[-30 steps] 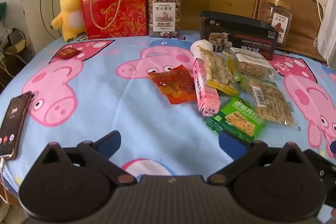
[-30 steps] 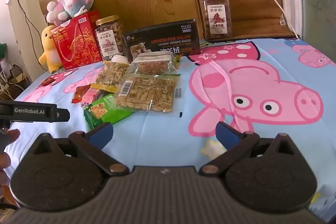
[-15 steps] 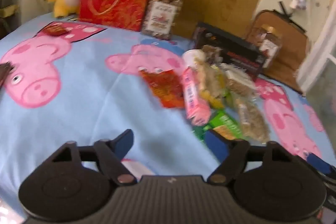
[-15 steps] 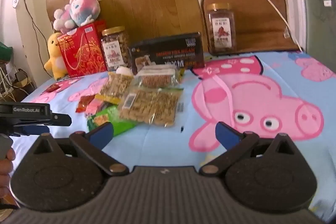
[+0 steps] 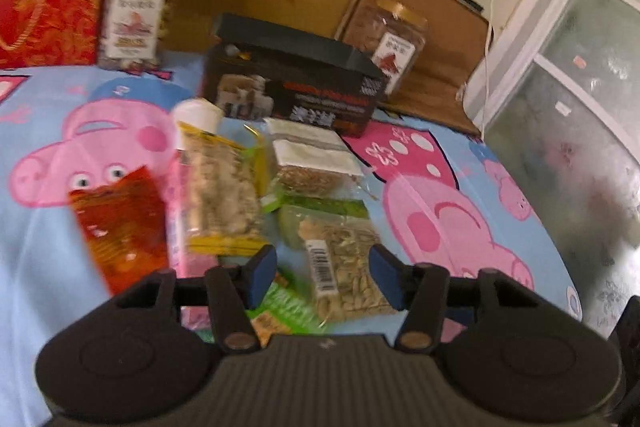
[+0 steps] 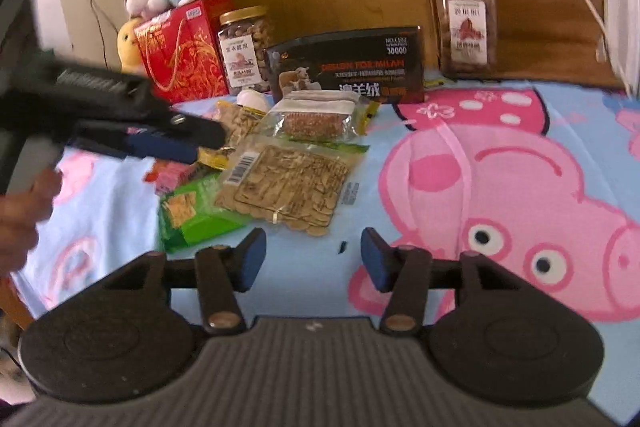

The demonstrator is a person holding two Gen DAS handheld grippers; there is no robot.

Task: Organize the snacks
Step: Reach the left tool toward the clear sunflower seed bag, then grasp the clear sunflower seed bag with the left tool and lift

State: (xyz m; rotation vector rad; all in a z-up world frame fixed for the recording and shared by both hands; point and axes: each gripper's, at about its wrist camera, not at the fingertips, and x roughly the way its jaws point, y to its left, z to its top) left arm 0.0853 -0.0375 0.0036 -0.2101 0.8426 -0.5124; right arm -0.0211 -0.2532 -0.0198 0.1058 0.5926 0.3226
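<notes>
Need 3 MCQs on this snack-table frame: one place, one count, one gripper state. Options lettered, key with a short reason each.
1. Where does the green cracker pack lie relative to the barcode-labelled seed bag in the right wrist view?
A. to its left, partly under it
B. behind it, against the black box
C. far to its right

2. How many gold-lidded jars stand at the back of the table?
A. one
B. two
C. four

3. What is the state of the left gripper?
A. shut on the seed bag
B. open, holding nothing
C. shut and empty

Answers:
1 A: the green pack pokes out at the seed bag's left edge.
2 B: one jar beside the red gift box, another jar right of the black box.
3 B: its blue pads stand apart with the seed bag between them, untouched as far as the blur shows.
</notes>
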